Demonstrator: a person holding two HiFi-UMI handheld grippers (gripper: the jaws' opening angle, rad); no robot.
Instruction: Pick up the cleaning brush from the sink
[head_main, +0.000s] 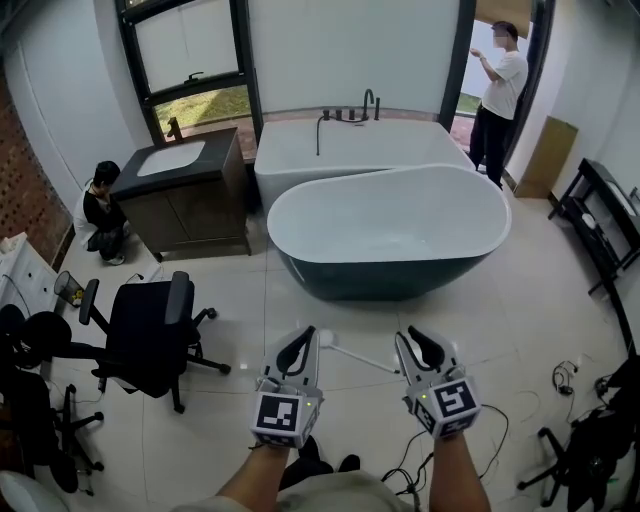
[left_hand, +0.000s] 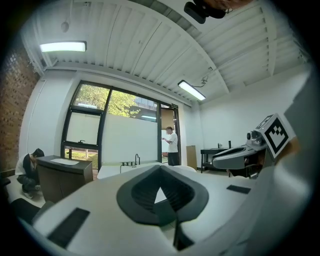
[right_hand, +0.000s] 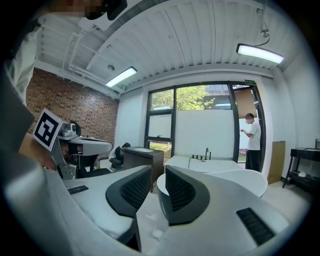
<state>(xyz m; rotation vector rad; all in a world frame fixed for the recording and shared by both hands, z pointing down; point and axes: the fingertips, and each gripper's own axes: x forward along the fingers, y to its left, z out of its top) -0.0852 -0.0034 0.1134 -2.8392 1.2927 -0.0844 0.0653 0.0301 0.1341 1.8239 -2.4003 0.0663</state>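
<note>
Assessing the route: the sink (head_main: 171, 157) stands well ahead at left, and no view shows the cleaning brush, so I judge it hidden in the basin. Left gripper (head_main: 303, 340) is clenched and empty; right gripper (head_main: 415, 342) is released and empty. The office chair (head_main: 150, 335) and the crouched person (head_main: 102, 212) risk collision.

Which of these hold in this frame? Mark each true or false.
1. The right gripper holds the cleaning brush. False: its jaws stand apart with nothing between them.
2. The sink sits in a dark vanity left of the tubs in the head view. True.
3. The person beside the vanity is standing. False: that person is crouching.
4. A second person stands beyond the tubs at right. True.
5. The office chair is right of the tubs. False: it is at left, nearer than the vanity.
</note>
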